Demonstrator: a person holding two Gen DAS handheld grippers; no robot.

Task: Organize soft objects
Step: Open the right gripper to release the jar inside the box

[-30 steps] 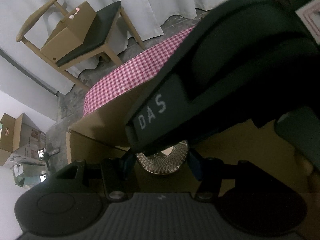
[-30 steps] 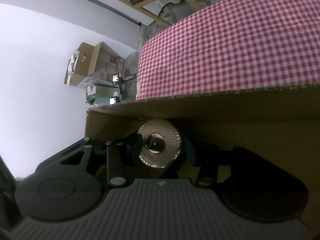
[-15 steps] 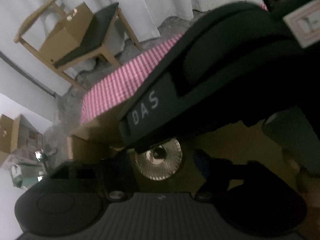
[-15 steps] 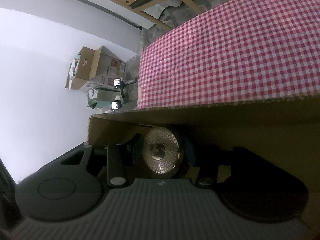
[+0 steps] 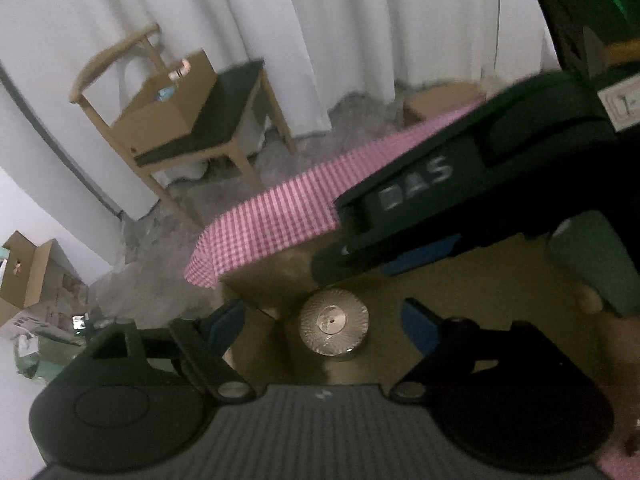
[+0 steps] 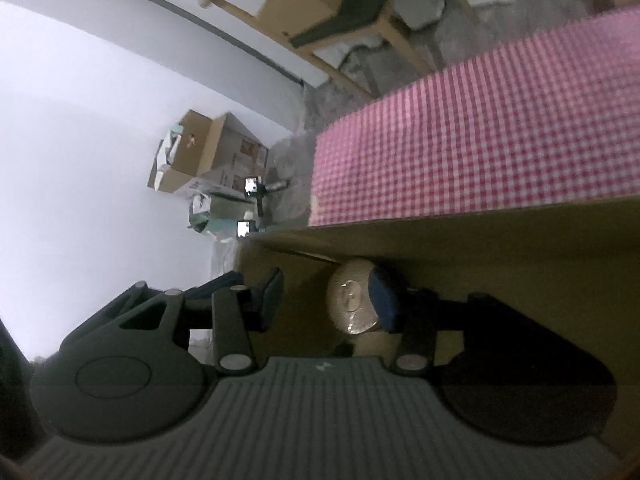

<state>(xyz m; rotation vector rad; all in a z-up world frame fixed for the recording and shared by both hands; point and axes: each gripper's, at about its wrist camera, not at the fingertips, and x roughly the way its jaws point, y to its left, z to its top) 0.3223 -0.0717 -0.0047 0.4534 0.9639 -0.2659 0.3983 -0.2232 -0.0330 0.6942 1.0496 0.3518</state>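
A round pleated disc with a shiny centre (image 5: 334, 328) lies on the floor of an open cardboard box (image 5: 500, 320). My left gripper (image 5: 322, 320) hangs above it. Its jaws are opening, and the blue pads (image 5: 224, 320) stand far out on either side without touching the disc. In the right wrist view the disc (image 6: 348, 300) sits low against the box wall (image 6: 480, 240), half hidden behind the right fingertip (image 6: 382, 300). My right gripper (image 6: 326, 300) is open and its pads do not press the disc. Its black body (image 5: 440, 200) crosses the left wrist view.
The box stands on a table under a pink-and-white check cloth (image 6: 480, 140). Beyond it are a wooden chair (image 5: 224, 120) bearing a carton (image 5: 168, 108), white curtains, and stacked cartons (image 6: 208, 148) on the floor. A person's teal sleeve (image 5: 592, 256) is at the right.
The left jaws spread wide and let go of the disc. Both grippers rose, so the disc looks smaller. In the right view it slid rightward behind the right finger.
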